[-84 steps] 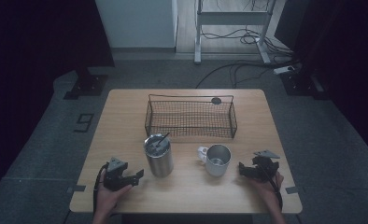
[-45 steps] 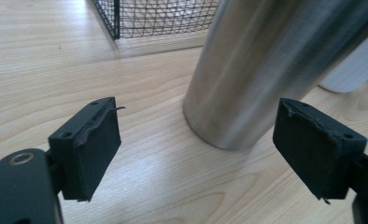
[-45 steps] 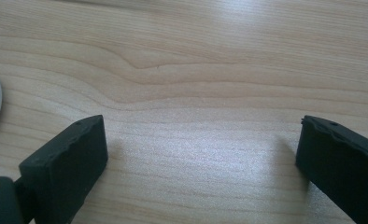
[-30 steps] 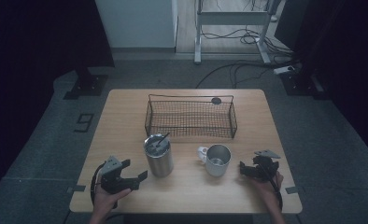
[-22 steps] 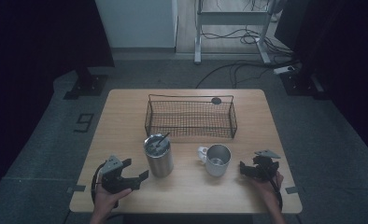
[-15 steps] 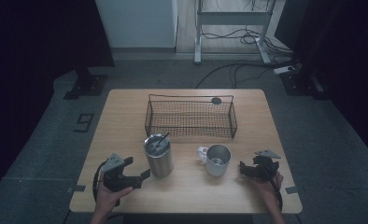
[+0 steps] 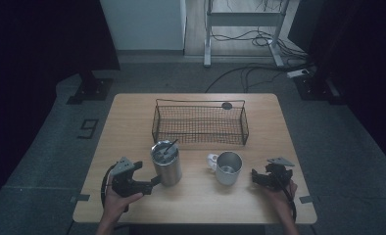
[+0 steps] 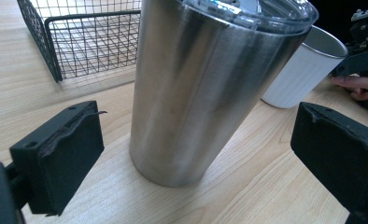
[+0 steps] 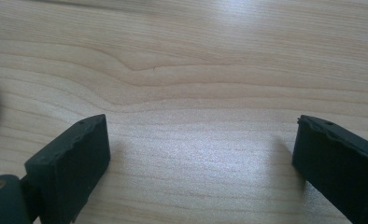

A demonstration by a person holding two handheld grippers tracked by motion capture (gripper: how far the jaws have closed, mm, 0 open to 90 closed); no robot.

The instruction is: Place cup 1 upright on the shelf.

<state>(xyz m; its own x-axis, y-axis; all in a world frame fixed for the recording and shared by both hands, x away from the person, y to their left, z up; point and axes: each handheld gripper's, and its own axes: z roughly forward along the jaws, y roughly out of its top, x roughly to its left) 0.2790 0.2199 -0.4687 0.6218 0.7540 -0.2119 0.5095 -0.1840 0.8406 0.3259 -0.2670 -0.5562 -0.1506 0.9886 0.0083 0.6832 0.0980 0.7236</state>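
A steel tumbler [image 7: 166,164] with a clear lid and a straw stands upright on the wooden table [image 7: 132,122]. My left gripper [image 7: 147,174] reaches it from the left. In the left gripper view the tumbler [image 8: 196,93] stands between the two black pads [image 8: 60,154], which are wide apart and clear of it; these jaws have just been opening. A white mug [image 7: 228,168] with a steel inside stands to the tumbler's right. My right gripper [image 7: 255,177] rests right of the mug. It is open over bare wood [image 9: 198,126], and its jaws have just been closing a little.
A black wire basket [image 7: 199,122] sits across the middle of the table behind the cups. A dark round disc [image 7: 227,105] lies behind its far right corner. The other hand and its gripper [image 8: 364,51] appear beyond the mug [image 8: 303,70] in the left gripper view.
The left gripper has moved in to the tumbler's side and its jaws have spread wider around it. The right hand has stayed in place.
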